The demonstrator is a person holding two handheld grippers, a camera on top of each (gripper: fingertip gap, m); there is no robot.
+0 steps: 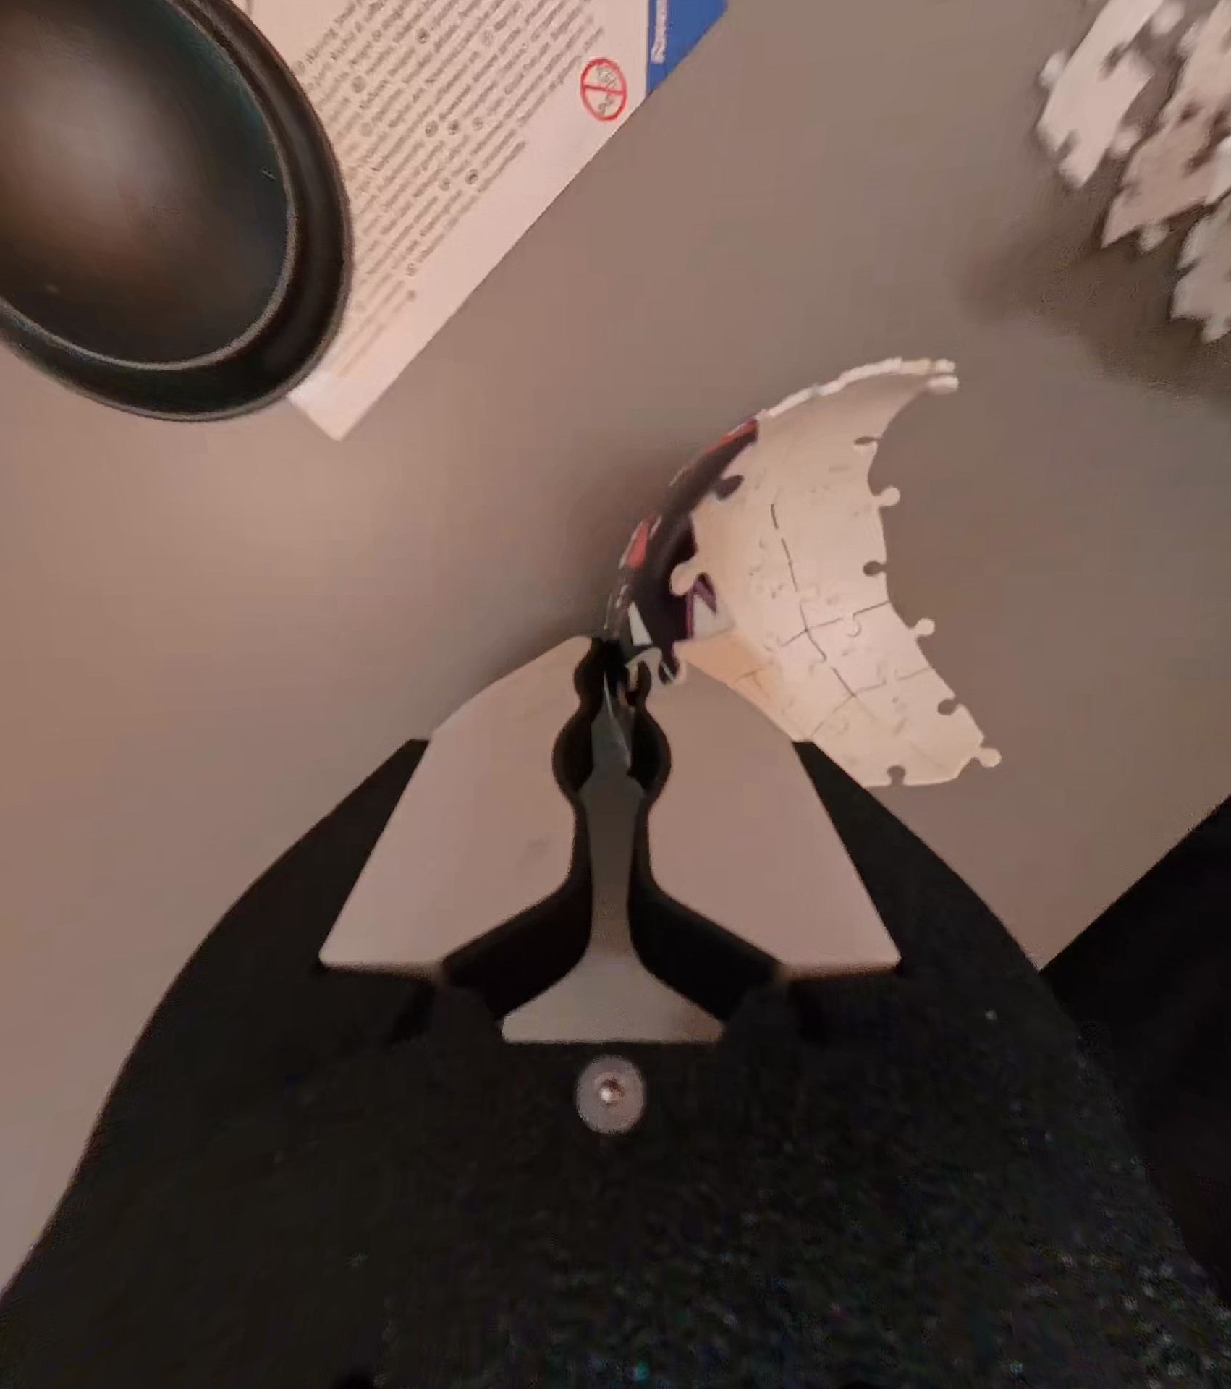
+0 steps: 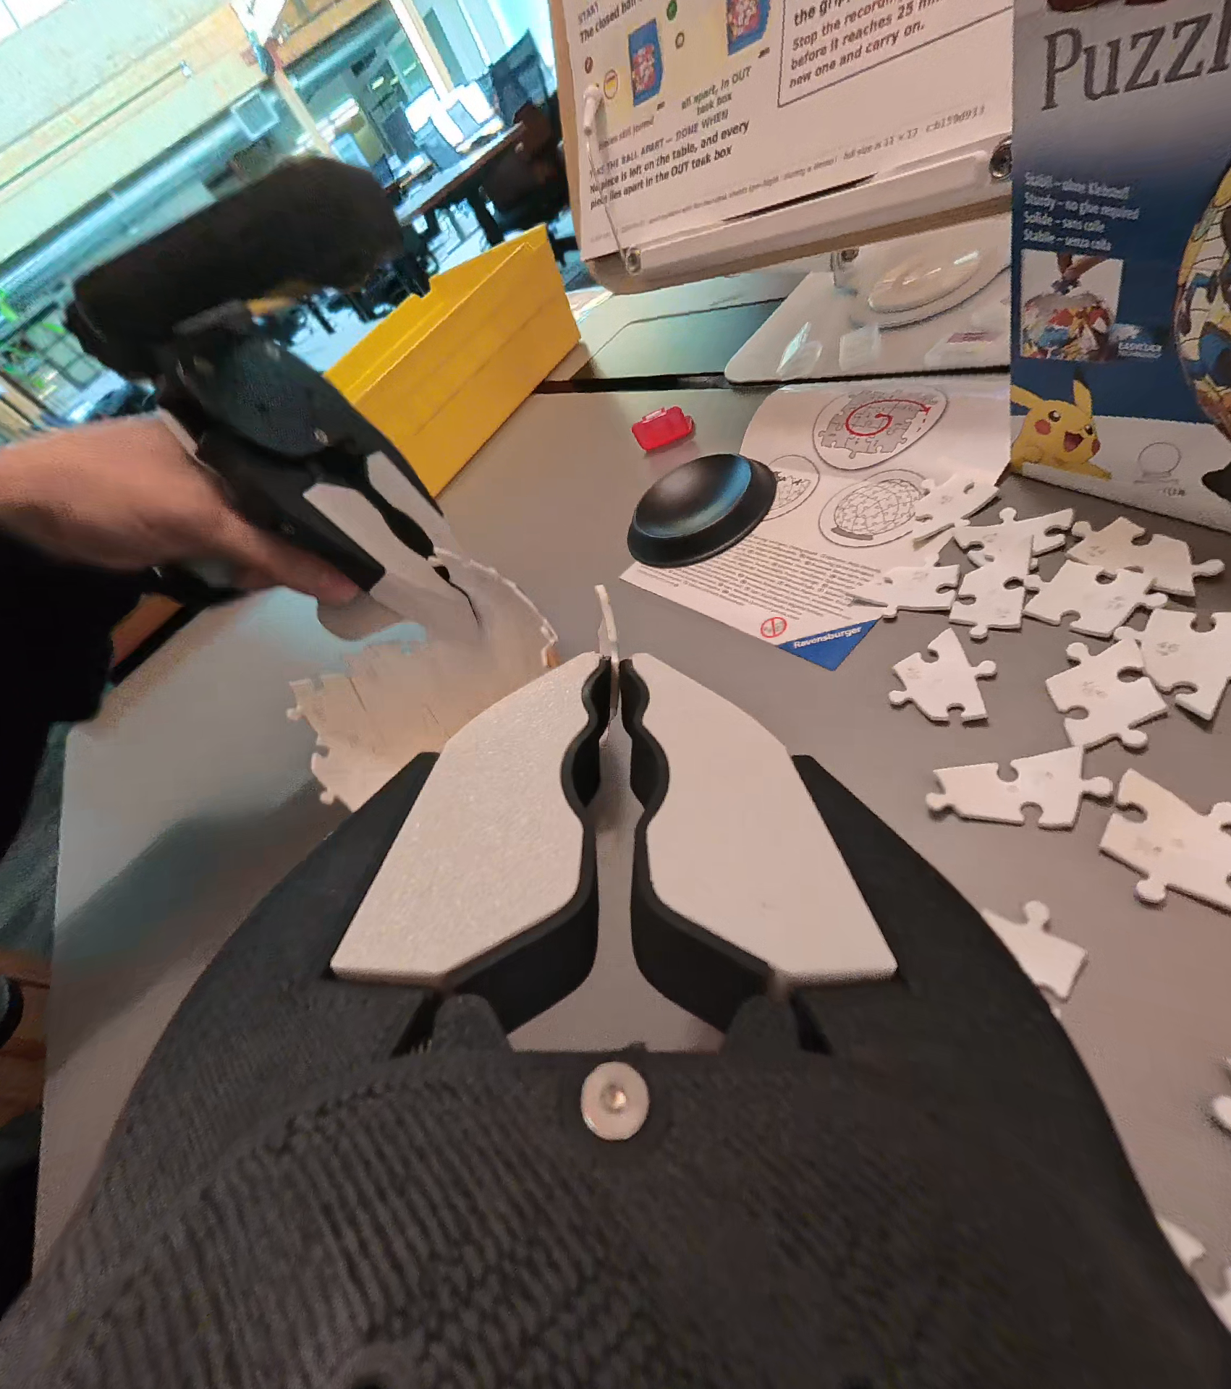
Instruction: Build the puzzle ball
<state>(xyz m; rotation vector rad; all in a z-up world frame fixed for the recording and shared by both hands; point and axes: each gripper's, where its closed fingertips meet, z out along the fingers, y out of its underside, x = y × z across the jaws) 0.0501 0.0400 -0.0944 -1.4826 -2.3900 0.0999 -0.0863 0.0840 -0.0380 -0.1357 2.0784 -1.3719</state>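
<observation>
My left gripper [image 1: 612, 676] is shut on the edge of a curved, partly joined puzzle ball section [image 1: 830, 586], white inside and dark printed outside, held above the grey table [image 1: 146, 639]. The same section [image 2: 401, 699] shows at the left of the right wrist view, with the left gripper [image 2: 447, 579] and a hand on it. My right gripper [image 2: 616, 673] is shut on a single white puzzle piece [image 2: 604, 620] that stands edge-on between the pads, just right of the section's rim.
Several loose white pieces [image 2: 1093, 601] lie on the right of the table; they are blurred in the left wrist view [image 1: 1183, 143]. A black round stand [image 2: 702, 507] [image 1: 116, 195] sits on an instruction sheet [image 2: 807, 541]. A puzzle box [image 2: 1161, 240], yellow bin [image 2: 462, 346] and small red object [image 2: 661, 428] stand behind. Some 15 centimetres of space lies between my two pairs of fingers.
</observation>
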